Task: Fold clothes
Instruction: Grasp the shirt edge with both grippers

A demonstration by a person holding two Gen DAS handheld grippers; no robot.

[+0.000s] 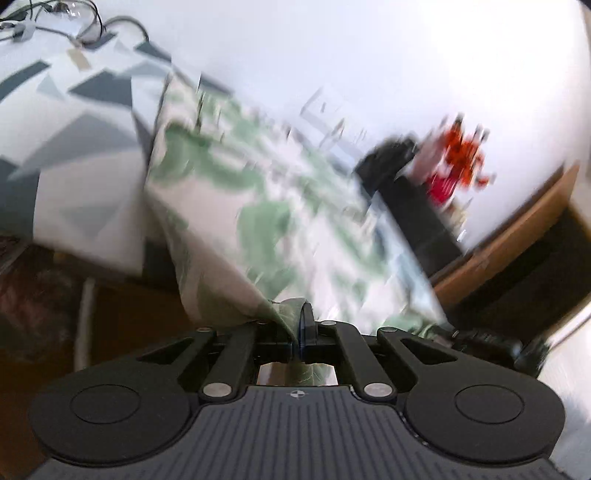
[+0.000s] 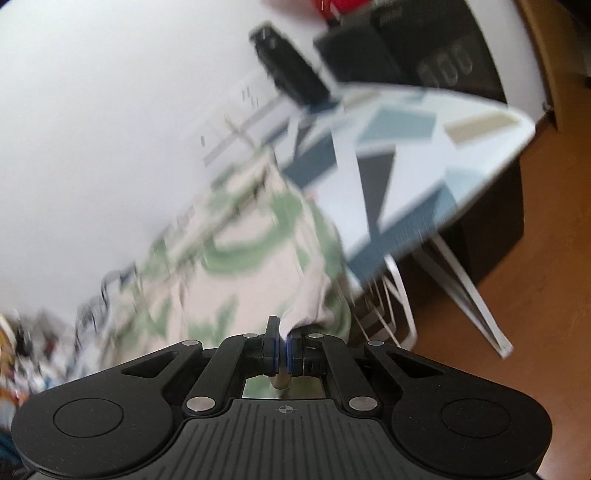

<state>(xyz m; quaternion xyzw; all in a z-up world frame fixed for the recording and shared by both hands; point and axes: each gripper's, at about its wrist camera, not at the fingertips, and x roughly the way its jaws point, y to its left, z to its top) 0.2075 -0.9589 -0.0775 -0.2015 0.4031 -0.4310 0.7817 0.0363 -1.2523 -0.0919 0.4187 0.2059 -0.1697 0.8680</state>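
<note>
A white garment with green leaf print hangs stretched in the air, blurred by motion. My left gripper is shut on one edge of it, cloth bunched between the jaws. In the right wrist view the same garment spreads away to the upper left, and my right gripper is shut on a folded corner of it. The ironing board with a white, grey and blue geometric cover lies behind the cloth; its pointed end shows on the right.
White metal legs of the board stand on the brown wooden floor. A black speaker-like box and a red object sit near the white wall. Cables lie on the board's far end. A wooden shelf stands at right.
</note>
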